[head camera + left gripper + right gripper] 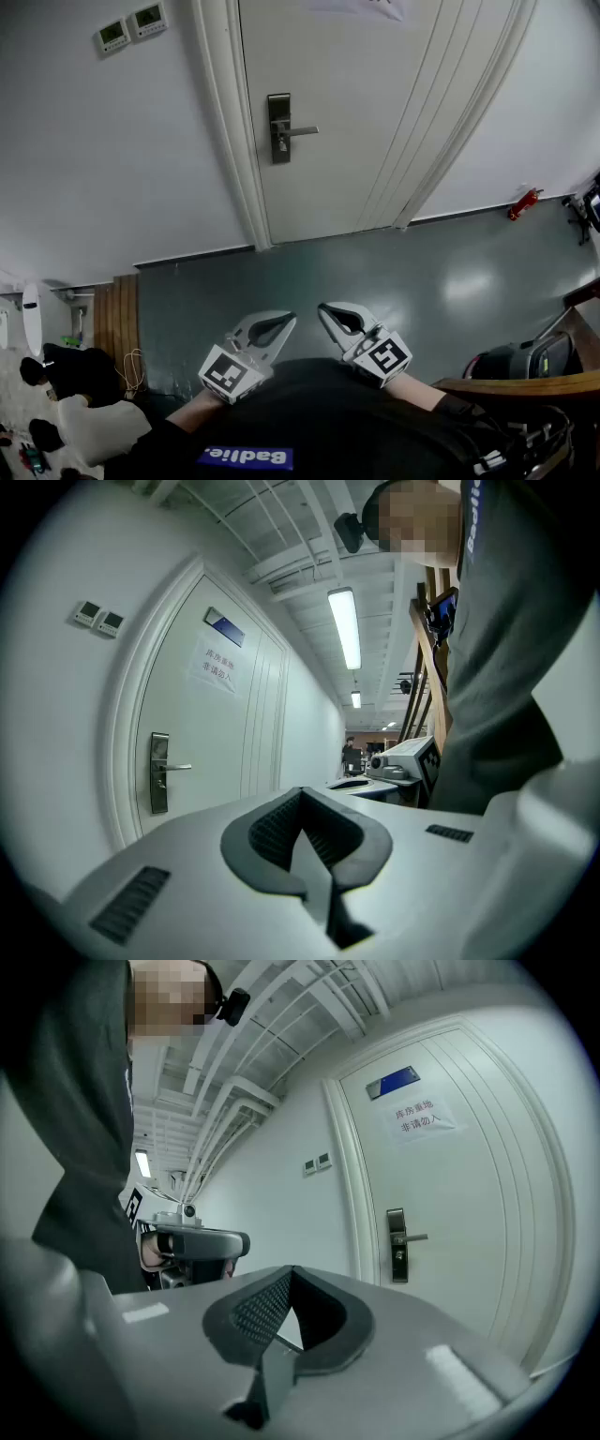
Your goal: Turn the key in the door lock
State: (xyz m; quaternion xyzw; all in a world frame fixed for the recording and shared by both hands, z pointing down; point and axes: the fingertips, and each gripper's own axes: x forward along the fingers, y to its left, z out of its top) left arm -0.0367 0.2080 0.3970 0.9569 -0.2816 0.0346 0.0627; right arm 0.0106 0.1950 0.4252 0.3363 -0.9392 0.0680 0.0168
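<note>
A white door [347, 112] stands across the grey floor, far ahead of me. Its metal lock plate [278, 128] carries a lever handle [302, 131], with the keyhole just below it; at this distance I cannot make out a key. The same lock plate [160, 772] shows in the left gripper view and again, as the lock plate [397, 1245], in the right gripper view. My left gripper [283, 323] and right gripper [327, 313] are held close to my body, side by side. Both are shut and hold nothing, the left gripper [301, 799] and the right gripper [292, 1274] alike.
Two wall thermostats [131, 26] sit left of the door frame. A red object [524, 202] lies on the floor at the right wall. A wooden bench edge [525, 381] and dark gear [520, 356] are at my right, clutter [66, 394] at my left. A paper notice [417, 1117] hangs on the door.
</note>
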